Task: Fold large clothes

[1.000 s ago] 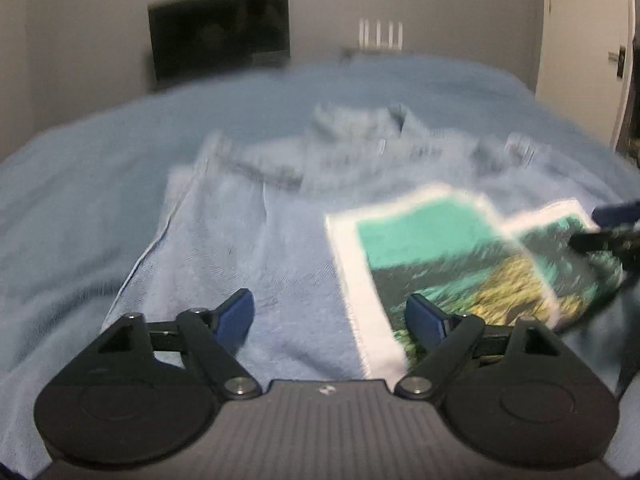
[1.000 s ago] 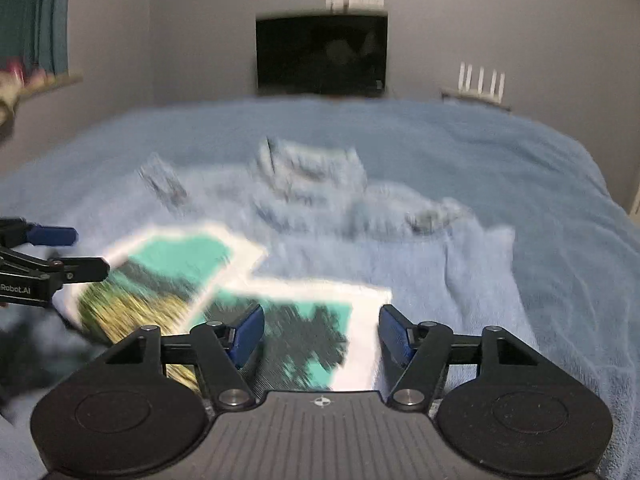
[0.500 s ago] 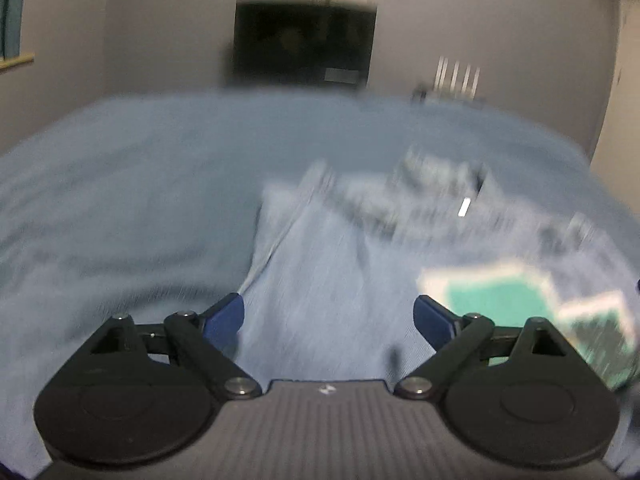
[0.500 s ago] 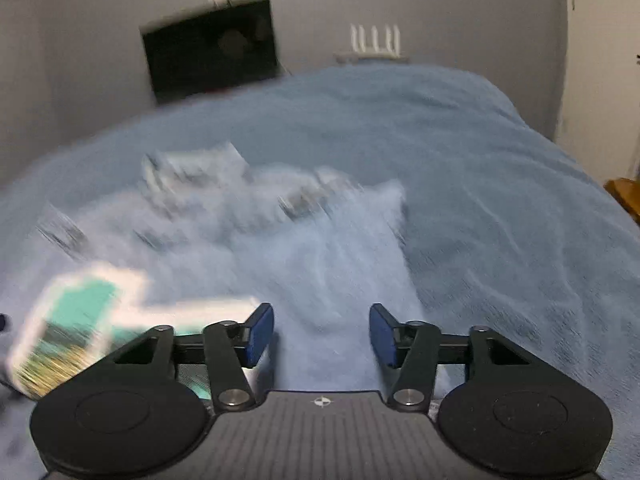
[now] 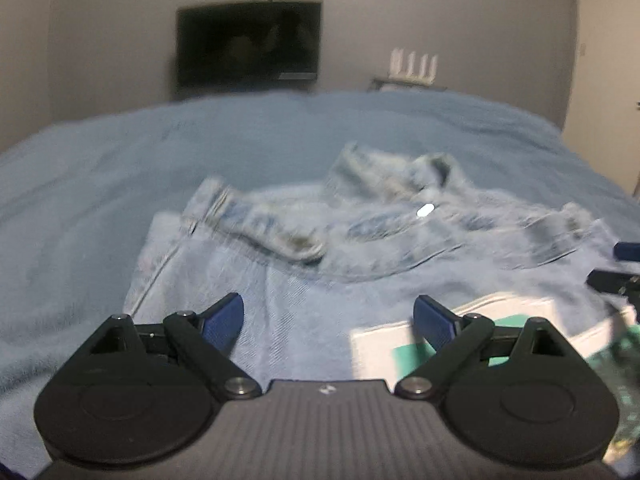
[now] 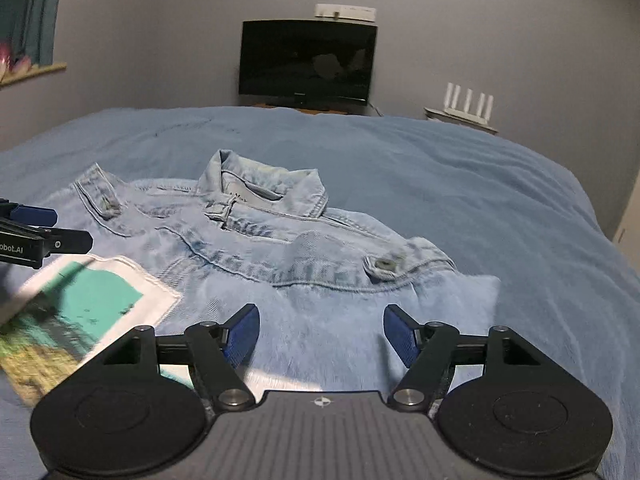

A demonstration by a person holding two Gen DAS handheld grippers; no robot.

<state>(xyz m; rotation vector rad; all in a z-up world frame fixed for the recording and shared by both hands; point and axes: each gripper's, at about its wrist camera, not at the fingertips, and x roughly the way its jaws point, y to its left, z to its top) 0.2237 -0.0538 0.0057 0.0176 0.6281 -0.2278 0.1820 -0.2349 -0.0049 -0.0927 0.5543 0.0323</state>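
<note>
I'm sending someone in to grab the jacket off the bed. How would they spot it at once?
Facing the TV, look at the blue bed. The jacket lies flat in the middle, collar toward the TV. It is pale washed denim, lighter than the cover, and carries a white-edged patch printed in teal and yellow.

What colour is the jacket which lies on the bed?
Light, washed blue denim jacket, with a white-bordered teal picture patch. The right wrist view shows it best.
</note>
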